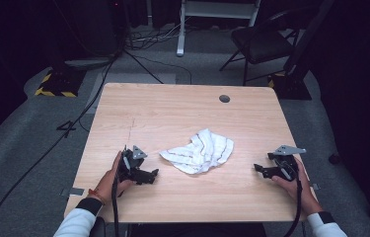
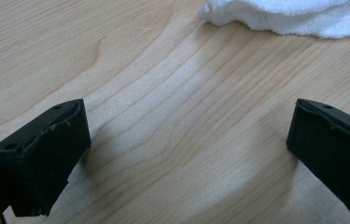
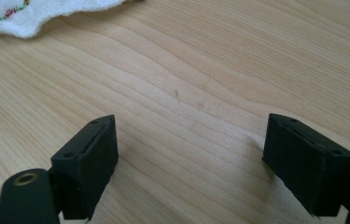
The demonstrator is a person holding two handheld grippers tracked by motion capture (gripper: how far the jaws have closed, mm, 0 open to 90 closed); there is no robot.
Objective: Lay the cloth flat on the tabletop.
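A crumpled white cloth (image 1: 200, 151) with thin stitched lines lies in the middle of the wooden table (image 1: 172, 113). My left gripper (image 1: 153, 174) rests on the table to the cloth's left, held in a hand, its jaws wide apart over bare wood. In the left gripper view the cloth (image 2: 294, 16) lies ahead at the top, apart from the left gripper (image 2: 189, 140). My right gripper (image 1: 257, 169) rests to the cloth's right, open and empty. The right gripper view has the cloth's edge (image 3: 28, 16) at top left, well beyond the right gripper (image 3: 189, 149).
A round grey grommet (image 1: 224, 98) sits near the table's far edge. Beyond the table stand a black chair (image 1: 261, 44), a white desk frame (image 1: 182, 29) and cables (image 1: 74, 118) on grey carpet. A yellow-black striped base (image 1: 54, 86) stands at far left.
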